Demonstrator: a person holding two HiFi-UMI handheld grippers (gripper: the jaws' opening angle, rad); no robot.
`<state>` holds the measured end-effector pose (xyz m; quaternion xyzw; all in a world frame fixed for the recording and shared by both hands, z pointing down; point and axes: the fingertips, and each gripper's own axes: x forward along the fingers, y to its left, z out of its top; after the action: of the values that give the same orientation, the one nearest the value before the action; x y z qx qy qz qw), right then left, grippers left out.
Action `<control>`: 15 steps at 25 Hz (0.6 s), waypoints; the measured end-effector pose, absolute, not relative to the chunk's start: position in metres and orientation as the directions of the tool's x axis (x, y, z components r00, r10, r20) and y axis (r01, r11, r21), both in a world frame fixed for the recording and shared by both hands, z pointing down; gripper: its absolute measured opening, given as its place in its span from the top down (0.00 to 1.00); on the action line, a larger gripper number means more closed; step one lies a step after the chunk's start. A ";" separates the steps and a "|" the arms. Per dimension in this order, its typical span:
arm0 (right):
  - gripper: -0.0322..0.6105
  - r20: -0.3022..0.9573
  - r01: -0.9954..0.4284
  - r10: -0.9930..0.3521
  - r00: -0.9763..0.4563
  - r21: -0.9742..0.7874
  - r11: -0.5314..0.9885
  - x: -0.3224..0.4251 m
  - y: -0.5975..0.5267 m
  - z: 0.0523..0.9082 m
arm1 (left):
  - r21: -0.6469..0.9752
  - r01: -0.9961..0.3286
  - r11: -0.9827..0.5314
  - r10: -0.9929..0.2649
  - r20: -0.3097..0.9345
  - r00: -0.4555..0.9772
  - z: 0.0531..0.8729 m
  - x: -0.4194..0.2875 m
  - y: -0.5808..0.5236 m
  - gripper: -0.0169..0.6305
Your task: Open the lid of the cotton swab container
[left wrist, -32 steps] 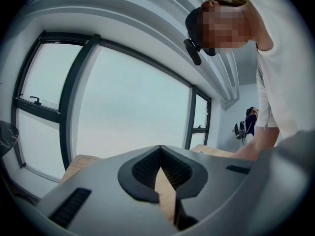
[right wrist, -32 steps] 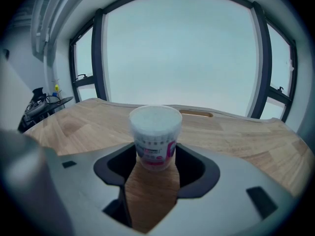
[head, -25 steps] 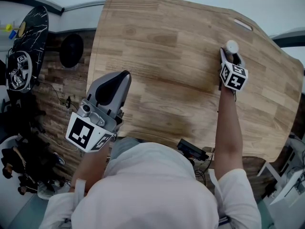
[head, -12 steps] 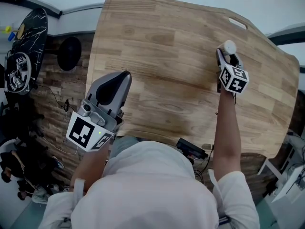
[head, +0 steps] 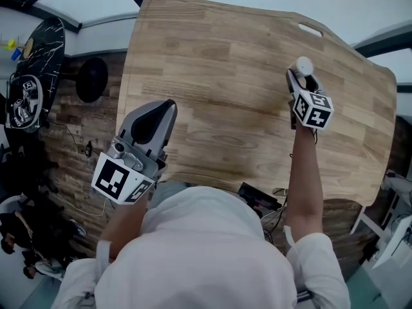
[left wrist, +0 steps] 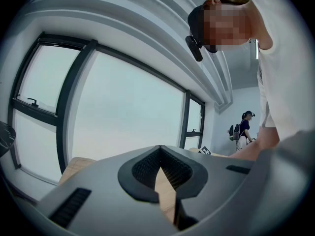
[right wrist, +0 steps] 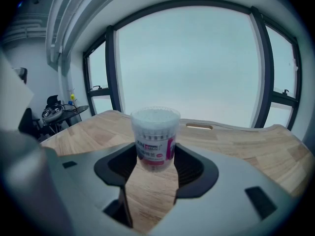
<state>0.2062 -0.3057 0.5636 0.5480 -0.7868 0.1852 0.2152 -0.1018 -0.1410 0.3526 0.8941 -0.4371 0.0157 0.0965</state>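
Observation:
The cotton swab container (right wrist: 155, 136) is a clear round tub with a pink and white label and a clear lid on top. My right gripper (right wrist: 156, 165) is shut on its lower part and holds it upright just above the wooden table (right wrist: 236, 141). In the head view the container (head: 304, 65) shows as a white disc at the tip of the right gripper (head: 301, 77), over the table's right half. My left gripper (head: 159, 108) hovers at the table's near left edge. Its jaws meet in the left gripper view, so the left gripper (left wrist: 158, 167) is shut on nothing.
The table (head: 225, 56) has a slot handle (head: 310, 29) at its far right edge. A black device (head: 257, 200) with cables sits under the near edge. Left of the table stand a dark round side table (head: 35, 63) and a black disc (head: 92, 79). A person (left wrist: 244, 127) stands far off.
The right gripper has risen a little with the container and drifted left in the head view. The left gripper stays shut near the table's near left edge.

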 end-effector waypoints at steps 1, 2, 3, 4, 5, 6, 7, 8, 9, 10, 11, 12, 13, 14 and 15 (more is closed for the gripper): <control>0.56 0.537 -0.942 -0.786 -0.307 -0.052 0.333 0.206 -0.303 0.559 | 0.158 -0.781 -0.605 -0.775 0.110 0.622 0.351 -0.100 -0.139 0.95; 0.56 0.532 -0.941 -0.789 -0.308 -0.048 0.335 0.206 -0.300 0.554 | 0.156 -0.776 -0.611 -0.771 0.107 0.628 0.350 -0.099 -0.136 0.95; 0.56 0.527 -0.941 -0.791 -0.309 -0.047 0.337 0.205 -0.297 0.549 | 0.153 -0.772 -0.618 -0.766 0.105 0.634 0.348 -0.097 -0.134 0.95; 0.56 0.522 -0.940 -0.794 -0.311 -0.047 0.338 0.204 -0.293 0.544 | 0.149 -0.767 -0.624 -0.762 0.101 0.640 0.345 -0.095 -0.132 0.95; 0.56 0.516 -0.939 -0.797 -0.314 -0.047 0.339 0.202 -0.290 0.539 | 0.144 -0.763 -0.630 -0.758 0.096 0.645 0.343 -0.093 -0.131 0.95; 0.56 0.509 -0.939 -0.800 -0.317 -0.048 0.341 0.201 -0.288 0.533 | 0.140 -0.759 -0.636 -0.755 0.088 0.649 0.340 -0.092 -0.129 0.95; 0.56 0.502 -0.938 -0.804 -0.319 -0.048 0.343 0.199 -0.285 0.527 | 0.135 -0.756 -0.640 -0.753 0.081 0.652 0.337 -0.090 -0.128 0.95; 0.56 0.496 -0.937 -0.806 -0.322 -0.047 0.346 0.198 -0.282 0.522 | 0.131 -0.754 -0.644 -0.752 0.074 0.655 0.334 -0.088 -0.127 0.95; 0.56 0.490 -0.936 -0.809 -0.325 -0.046 0.349 0.196 -0.279 0.516 | 0.128 -0.751 -0.647 -0.750 0.068 0.658 0.331 -0.087 -0.126 0.95; 0.56 0.483 -0.935 -0.812 -0.329 -0.044 0.352 0.195 -0.276 0.510 | 0.127 -0.749 -0.651 -0.748 0.063 0.661 0.329 -0.085 -0.125 0.95; 0.56 0.476 -0.934 -0.815 -0.331 -0.042 0.355 0.193 -0.273 0.505 | 0.127 -0.745 -0.655 -0.745 0.057 0.664 0.327 -0.083 -0.125 0.95; 0.56 0.468 -0.933 -0.818 -0.333 -0.041 0.357 0.191 -0.271 0.499 | 0.127 -0.741 -0.659 -0.742 0.050 0.669 0.325 -0.082 -0.124 0.95; 0.56 0.461 -0.933 -0.822 -0.335 -0.040 0.358 0.189 -0.267 0.493 | 0.127 -0.737 -0.664 -0.738 0.044 0.673 0.323 -0.080 -0.123 0.95; 0.56 0.455 -0.933 -0.825 -0.336 -0.039 0.358 0.187 -0.264 0.488 | 0.124 -0.733 -0.669 -0.735 0.038 0.677 0.321 -0.077 -0.123 0.95; 0.56 0.451 -0.932 -0.827 -0.337 -0.038 0.359 0.186 -0.261 0.483 | 0.121 -0.729 -0.674 -0.732 0.032 0.681 0.319 -0.075 -0.122 0.95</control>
<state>0.1858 -0.2609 0.4830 0.5467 -0.8044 0.1465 0.1804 -0.0751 -0.1216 0.3189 0.9147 -0.3993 -0.0097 0.0617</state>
